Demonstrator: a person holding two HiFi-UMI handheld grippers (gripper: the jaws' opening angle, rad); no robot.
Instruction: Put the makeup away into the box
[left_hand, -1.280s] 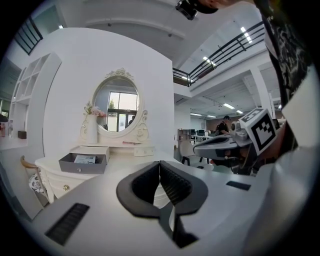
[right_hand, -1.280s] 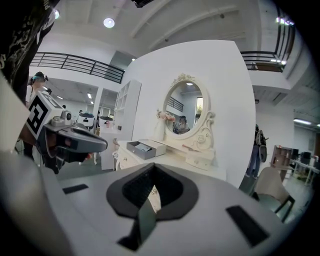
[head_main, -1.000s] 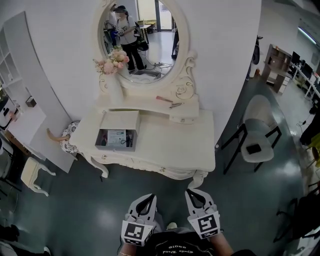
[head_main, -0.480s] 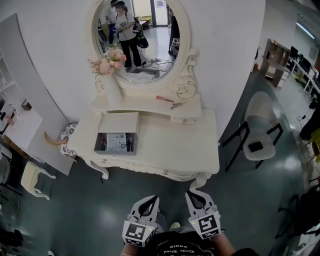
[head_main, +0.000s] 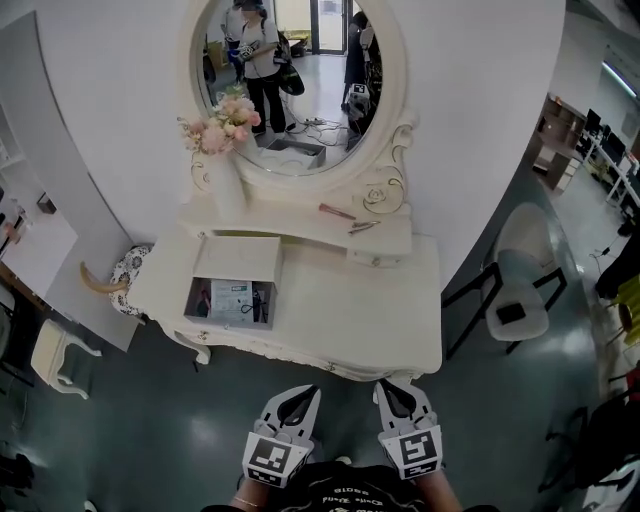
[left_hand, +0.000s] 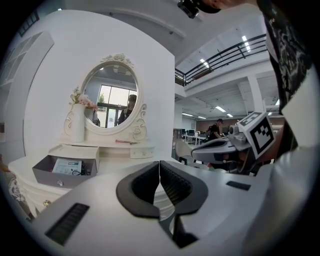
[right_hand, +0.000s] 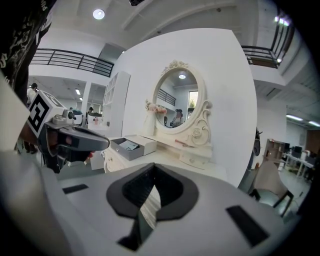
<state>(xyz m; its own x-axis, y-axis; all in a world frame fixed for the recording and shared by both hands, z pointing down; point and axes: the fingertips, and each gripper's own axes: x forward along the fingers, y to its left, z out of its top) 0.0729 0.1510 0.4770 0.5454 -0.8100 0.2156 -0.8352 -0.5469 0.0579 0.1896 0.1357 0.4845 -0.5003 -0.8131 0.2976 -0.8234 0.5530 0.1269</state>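
Claw left (head_main: 303, 397), claw right (head_main: 390, 392): closed, near-level.

A staged bedroom corner inside a large open-plan office hall; an ornate white vanity counter (head_main: 350, 310) with an oval mirror (head_main: 300, 90) stands against a freestanding curved white wall (head_main: 480, 120) on a glossy dark floor (head_main: 150, 420); beyond are desks with monitors (left_hand: 192, 134) and a mezzanine railing (left_hand: 225, 52).

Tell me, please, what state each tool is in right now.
Left tool: closed, holding nothing.
Right tool: closed, holding nothing.
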